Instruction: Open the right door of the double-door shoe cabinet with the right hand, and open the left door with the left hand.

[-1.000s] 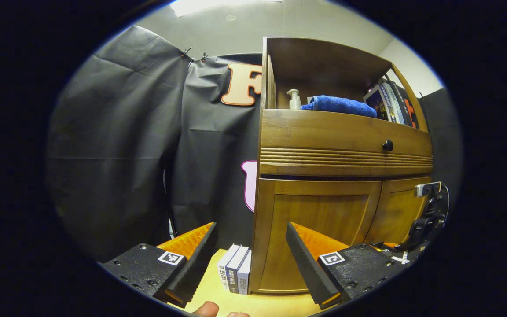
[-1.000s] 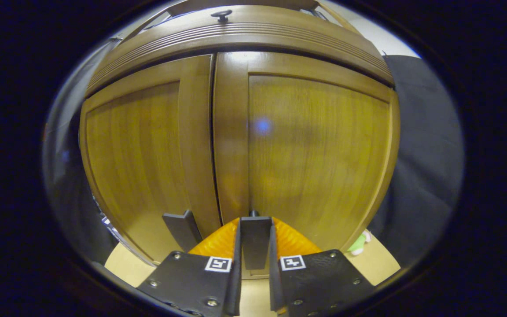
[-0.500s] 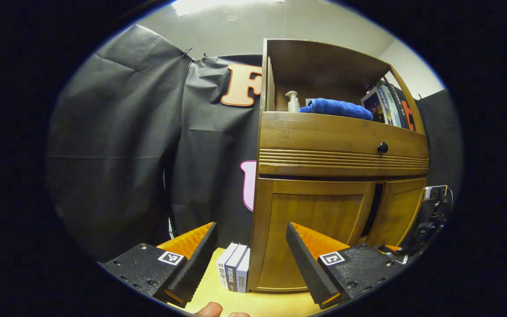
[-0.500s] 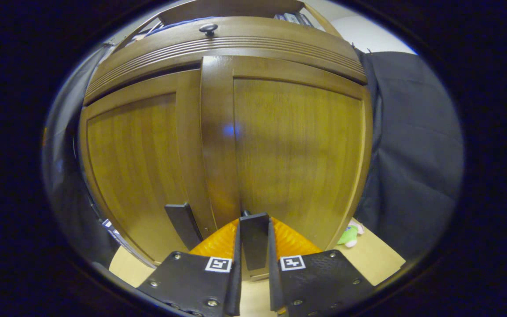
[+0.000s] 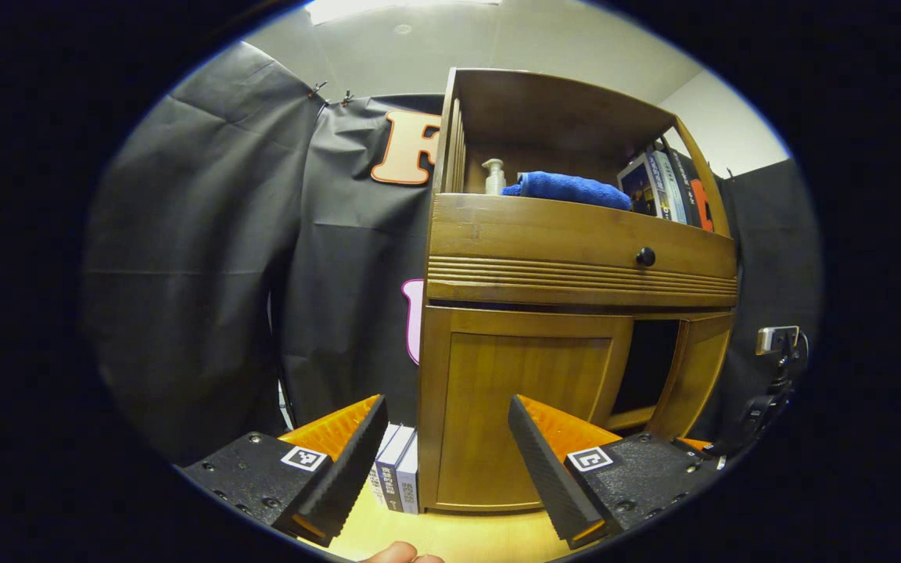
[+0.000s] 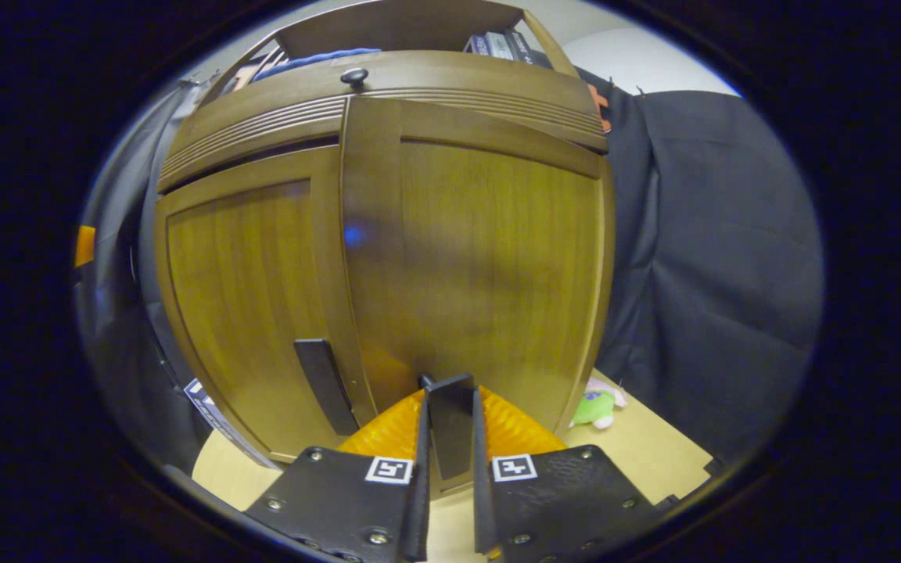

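The wooden shoe cabinet [image 5: 576,234] stands ahead in the left gripper view. Its left door [image 5: 525,407] is closed. The right door [image 5: 701,367] is swung partly outward, leaving a dark gap [image 5: 650,363] between the two. My left gripper [image 5: 443,461] hangs open in front of the cabinet's left edge, holding nothing. In the right gripper view, my right gripper [image 6: 449,438] is shut on the right door's black handle [image 6: 450,410], with the right door [image 6: 482,258] close in front. The left door's handle [image 6: 325,387] sits just to its left. The right gripper [image 5: 771,375] also shows far right.
Several books [image 5: 396,477] stand on the floor against the cabinet's left side. A blue towel [image 5: 568,188], a pump bottle [image 5: 493,176] and books [image 5: 654,184] fill the top shelf above a drawer knob [image 5: 645,256]. A green plush toy [image 6: 597,407] lies right of the cabinet.
The right door has swung from closed to partly open, pulled by my right gripper on its handle. The left gripper stays open and has shifted slightly.
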Demonstrator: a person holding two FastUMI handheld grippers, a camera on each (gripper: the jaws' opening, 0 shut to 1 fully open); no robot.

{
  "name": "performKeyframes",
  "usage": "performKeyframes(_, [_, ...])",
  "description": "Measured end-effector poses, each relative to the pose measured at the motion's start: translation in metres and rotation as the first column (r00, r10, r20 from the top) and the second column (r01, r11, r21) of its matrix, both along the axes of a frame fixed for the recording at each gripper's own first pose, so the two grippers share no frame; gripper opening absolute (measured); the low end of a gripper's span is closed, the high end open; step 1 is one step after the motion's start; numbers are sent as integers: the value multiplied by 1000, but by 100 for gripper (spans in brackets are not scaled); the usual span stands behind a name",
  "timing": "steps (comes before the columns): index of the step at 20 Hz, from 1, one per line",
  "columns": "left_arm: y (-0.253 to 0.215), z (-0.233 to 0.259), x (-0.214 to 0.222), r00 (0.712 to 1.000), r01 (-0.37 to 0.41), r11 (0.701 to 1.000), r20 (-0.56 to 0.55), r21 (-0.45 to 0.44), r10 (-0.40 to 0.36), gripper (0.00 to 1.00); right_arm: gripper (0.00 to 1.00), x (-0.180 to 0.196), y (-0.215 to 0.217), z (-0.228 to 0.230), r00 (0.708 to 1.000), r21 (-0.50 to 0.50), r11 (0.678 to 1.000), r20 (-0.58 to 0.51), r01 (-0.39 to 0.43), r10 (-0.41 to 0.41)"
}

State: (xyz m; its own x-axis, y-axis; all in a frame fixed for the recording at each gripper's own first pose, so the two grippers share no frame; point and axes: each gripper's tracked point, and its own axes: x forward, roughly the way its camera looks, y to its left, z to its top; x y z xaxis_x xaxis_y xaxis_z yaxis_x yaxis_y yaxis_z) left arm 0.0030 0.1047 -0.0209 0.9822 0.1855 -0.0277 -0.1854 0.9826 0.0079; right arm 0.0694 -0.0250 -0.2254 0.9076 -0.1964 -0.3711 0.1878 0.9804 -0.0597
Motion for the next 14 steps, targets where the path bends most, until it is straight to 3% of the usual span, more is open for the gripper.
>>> performKeyframes(3, [-10, -1, 1, 1000, 27, 1000, 1, -8, -27, 92, 23, -18, -10, 4, 1000, -7, 1000, 3, 19, -19])
performKeyframes(5, [-18, -1, 3, 999, 47, 999, 5, -13, -47, 96, 22, -29, -18, 7, 999, -16, 999, 4, 34, -34])
performKeyframes(13, [-58, -9, 15, 989, 148, 989, -8, -19, -148, 92, 23, -70, -52, 16, 995, -27, 995, -6, 100, -100])
performKeyframes(14, [-65, -10, 16, 986, 163, 986, -12, -23, -163, 96, 22, -75, -58, 19, 993, -29, 993, -4, 114, -114])
